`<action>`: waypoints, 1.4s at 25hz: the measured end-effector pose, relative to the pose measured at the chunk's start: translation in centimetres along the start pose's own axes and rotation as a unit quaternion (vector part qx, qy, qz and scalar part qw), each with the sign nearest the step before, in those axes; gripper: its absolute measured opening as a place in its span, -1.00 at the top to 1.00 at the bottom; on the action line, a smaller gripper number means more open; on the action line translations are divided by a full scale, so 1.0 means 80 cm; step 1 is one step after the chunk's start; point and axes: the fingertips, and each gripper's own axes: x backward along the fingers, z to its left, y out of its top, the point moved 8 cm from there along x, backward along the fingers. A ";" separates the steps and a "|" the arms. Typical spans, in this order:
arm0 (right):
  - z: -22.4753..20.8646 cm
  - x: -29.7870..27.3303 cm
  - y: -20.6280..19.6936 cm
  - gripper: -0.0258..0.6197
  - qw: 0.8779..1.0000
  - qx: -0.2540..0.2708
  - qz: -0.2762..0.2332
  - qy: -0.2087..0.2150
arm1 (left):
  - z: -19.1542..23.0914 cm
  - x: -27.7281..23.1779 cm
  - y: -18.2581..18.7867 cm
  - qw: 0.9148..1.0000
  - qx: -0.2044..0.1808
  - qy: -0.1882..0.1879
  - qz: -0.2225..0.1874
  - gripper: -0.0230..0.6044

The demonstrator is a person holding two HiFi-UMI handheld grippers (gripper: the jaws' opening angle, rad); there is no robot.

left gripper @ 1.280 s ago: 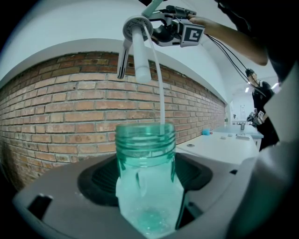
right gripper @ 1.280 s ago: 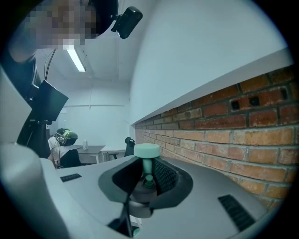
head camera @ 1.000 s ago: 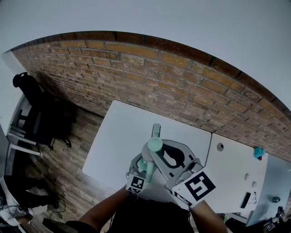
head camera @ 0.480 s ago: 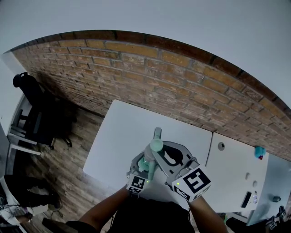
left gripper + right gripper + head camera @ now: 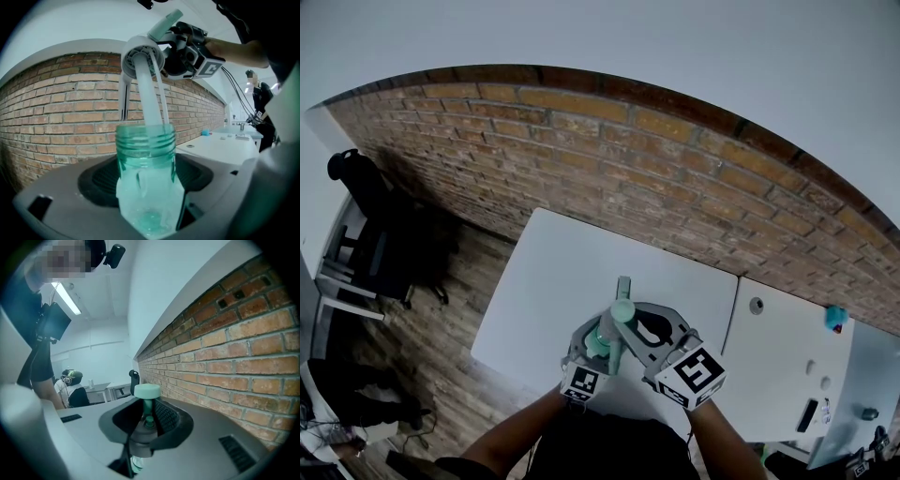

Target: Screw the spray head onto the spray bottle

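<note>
The left tool is pinching the spray bottle, its two grey jaws pressed against the clear teal body below the threaded neck. The bottle stands upright with its mouth open and the threads bare. In the head view the bottle sits over the near edge of the white worktop; whether its base rests on the surface or hangs just above it is hard to tell from that angle.

The right tool is closed narrowly on the spray head, gripping it on the stem under the round teal cap, with the grey collar just below the jaws. Seen from the left gripper view, the head is tilted and held above the bottle, its collar clear of the neck. The pale dip tube slants down from the collar and passes into the bottle's mouth.

Both tools are close together in front of the person, the right one slightly higher, its marker cube turned up toward the head camera. A brick wall runs behind the worktop, and a second worktop adjoins it on the right.
</note>
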 end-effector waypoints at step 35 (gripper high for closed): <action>0.003 -0.036 -0.108 0.71 0.990 0.072 0.053 0.108 | 0.000 -0.001 0.000 1.000 -0.006 -0.005 -0.004 -0.22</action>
